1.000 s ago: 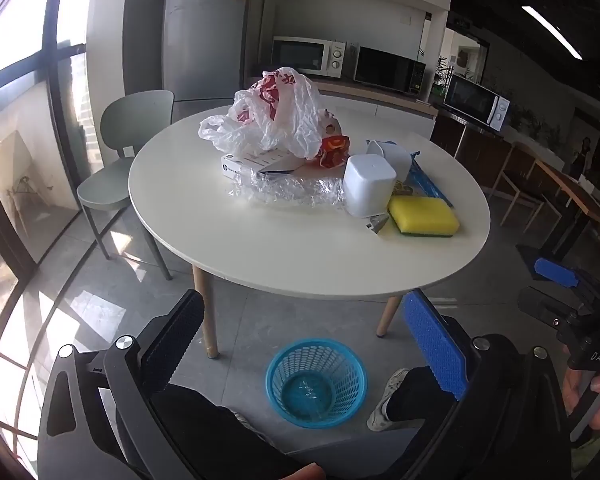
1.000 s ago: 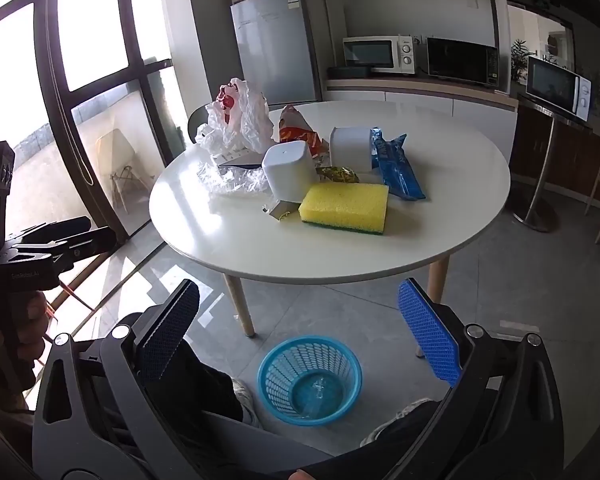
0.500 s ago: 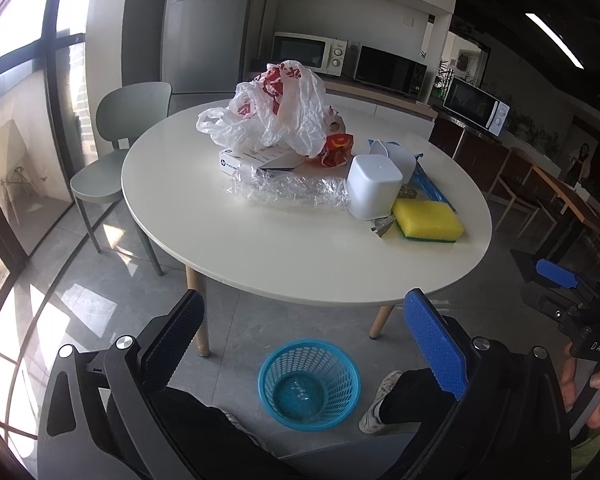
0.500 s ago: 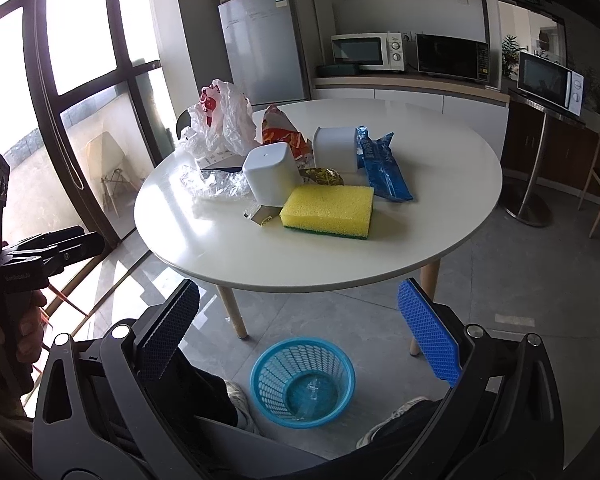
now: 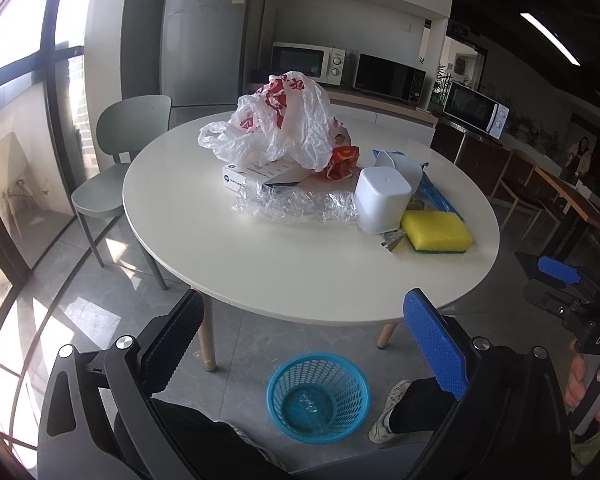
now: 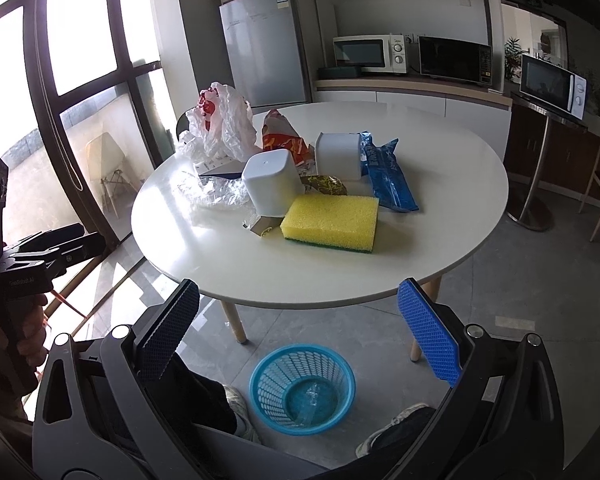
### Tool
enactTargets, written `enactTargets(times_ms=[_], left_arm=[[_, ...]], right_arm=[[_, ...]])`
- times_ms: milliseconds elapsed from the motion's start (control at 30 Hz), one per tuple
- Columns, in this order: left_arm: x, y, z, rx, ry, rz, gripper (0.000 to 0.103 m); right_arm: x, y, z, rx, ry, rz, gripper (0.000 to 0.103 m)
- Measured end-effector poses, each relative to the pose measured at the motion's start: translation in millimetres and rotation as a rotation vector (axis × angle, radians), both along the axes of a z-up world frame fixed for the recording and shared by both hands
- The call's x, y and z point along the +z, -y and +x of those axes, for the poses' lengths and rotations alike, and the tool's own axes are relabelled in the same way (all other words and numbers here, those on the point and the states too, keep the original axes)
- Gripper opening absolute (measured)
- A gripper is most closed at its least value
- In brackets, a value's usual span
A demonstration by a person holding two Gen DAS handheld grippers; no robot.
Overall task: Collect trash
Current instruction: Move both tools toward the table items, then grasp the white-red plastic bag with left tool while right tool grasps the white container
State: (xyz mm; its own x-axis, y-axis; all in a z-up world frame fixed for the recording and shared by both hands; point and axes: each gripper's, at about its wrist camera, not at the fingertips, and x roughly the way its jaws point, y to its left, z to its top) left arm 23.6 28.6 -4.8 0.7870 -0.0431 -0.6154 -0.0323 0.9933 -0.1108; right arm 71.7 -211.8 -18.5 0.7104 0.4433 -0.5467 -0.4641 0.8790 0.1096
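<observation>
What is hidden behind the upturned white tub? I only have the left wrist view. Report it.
Observer: A second white tub sits behind the upturned white tub, a little to its right.
Operator: Tell me what lies between them.
Observer: A crumpled gold wrapper, just behind the yellow sponge.
Operator: Now give me the blue packet.
Observer: The blue packet lies flat beside the second white tub, on its right, with its whole length on the table.
</observation>
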Motion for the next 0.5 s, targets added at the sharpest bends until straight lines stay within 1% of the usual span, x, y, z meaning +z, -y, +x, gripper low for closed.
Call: enactTargets(times_ms=[133, 267, 333, 400, 500], left_arm=[[-0.2, -2.2, 2.9, 0.010, -0.003, -0.009, 0.097], [-1.9, -3.1, 8.5, 0.010, -0.026, 0.022, 0.097], [-1.4, -5.8, 12.6, 0.011, -0.029, 0.016, 0.097], [1.8, -7.9, 16.2, 0.004, -0.017, 0.007, 0.097], [10.5, -7.7, 23.8, -0.017, 0.006, 0.020, 0.097]], right_arm=[[0.6, -7.0, 2.1, 0.015, 0.003, 0.000, 0.095], [3.7, -12.2, 5.5, 0.020, 0.009, 0.000, 0.095], [4.9, -13.5, 7.6, 0.022, 0.013, -0.002, 0.095], [5.4, -15.9, 10.6, 0.022, 0.013, -0.004, 0.095], [7.3, -20.7, 18.2, 0.025, 0.012, -0.002, 0.095]])
